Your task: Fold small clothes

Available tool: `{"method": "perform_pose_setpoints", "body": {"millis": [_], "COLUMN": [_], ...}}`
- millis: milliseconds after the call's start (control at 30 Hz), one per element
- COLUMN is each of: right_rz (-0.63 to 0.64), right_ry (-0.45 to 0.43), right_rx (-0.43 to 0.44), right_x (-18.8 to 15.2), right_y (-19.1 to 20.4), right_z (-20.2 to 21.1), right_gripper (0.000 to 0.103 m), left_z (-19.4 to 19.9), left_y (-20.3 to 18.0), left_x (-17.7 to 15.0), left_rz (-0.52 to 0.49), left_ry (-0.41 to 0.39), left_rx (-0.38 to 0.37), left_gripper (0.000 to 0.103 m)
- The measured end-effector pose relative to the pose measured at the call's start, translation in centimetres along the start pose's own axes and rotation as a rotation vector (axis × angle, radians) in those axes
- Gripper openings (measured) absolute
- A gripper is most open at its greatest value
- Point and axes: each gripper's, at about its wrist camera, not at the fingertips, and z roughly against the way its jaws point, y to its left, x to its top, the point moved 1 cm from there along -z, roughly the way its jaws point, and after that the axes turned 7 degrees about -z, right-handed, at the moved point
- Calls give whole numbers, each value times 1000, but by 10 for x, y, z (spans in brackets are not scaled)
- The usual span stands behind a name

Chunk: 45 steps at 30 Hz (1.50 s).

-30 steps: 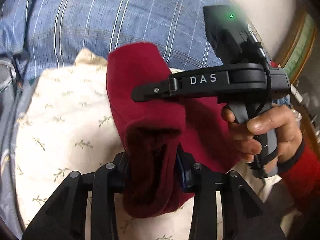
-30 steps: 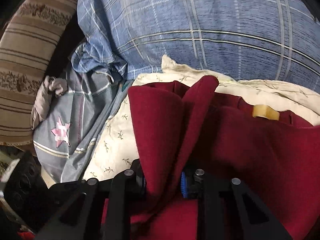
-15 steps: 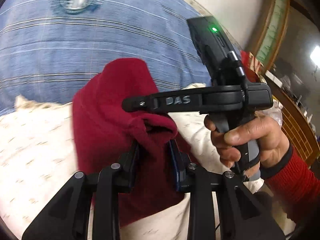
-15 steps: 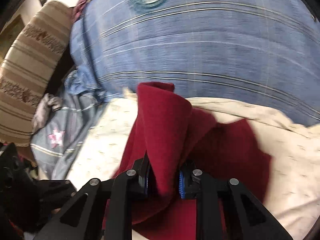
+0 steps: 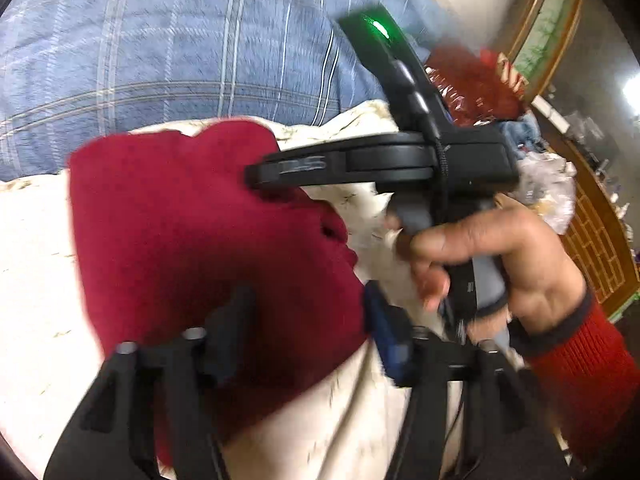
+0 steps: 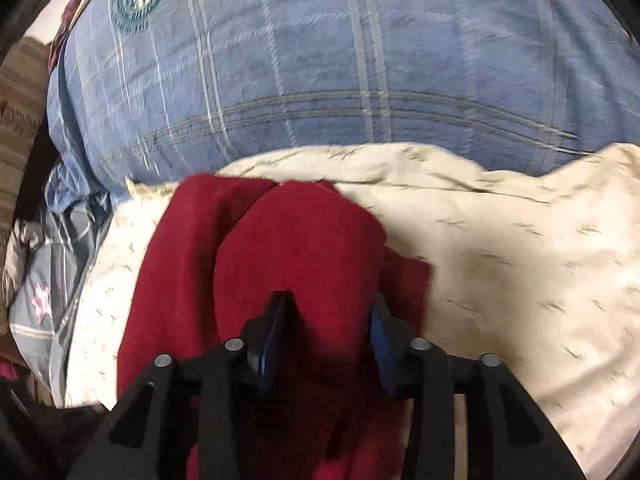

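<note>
Near: left tongs, spread apart, red garment bulging betw. fingers, pads not pinching it. Right tongs, also spread, red cloth bunched betw. blue pads; firm grip – cannot tell. Mid: garment lies crumpled on cream floral sheet, left of centre. Right hand on right tool's handle, red cuff. Far: blue plaid pillow touching sheet's far edge.
</note>
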Motion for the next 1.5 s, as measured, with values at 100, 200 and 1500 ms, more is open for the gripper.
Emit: {"method": "perform_pose_setpoints", "body": {"millis": [100, 200, 1500], "right_rz": [22, 87, 24], "right_ry": [-61, -91, -99], "right_rx": [2, 109, -14], "right_x": [-8, -19, -94], "right_y": [8, 29, -1], "right_z": [37, 59, 34], "right_gripper": [45, 45, 14], "left_z": [40, 50, 12], "left_y": [4, 21, 59], "left_x": [-14, -25, -25], "left_rz": [-46, -71, 57], "left_ry": [-72, -78, -16], "left_rx": [70, 212, 328], "left_gripper": [66, 68, 68]}}
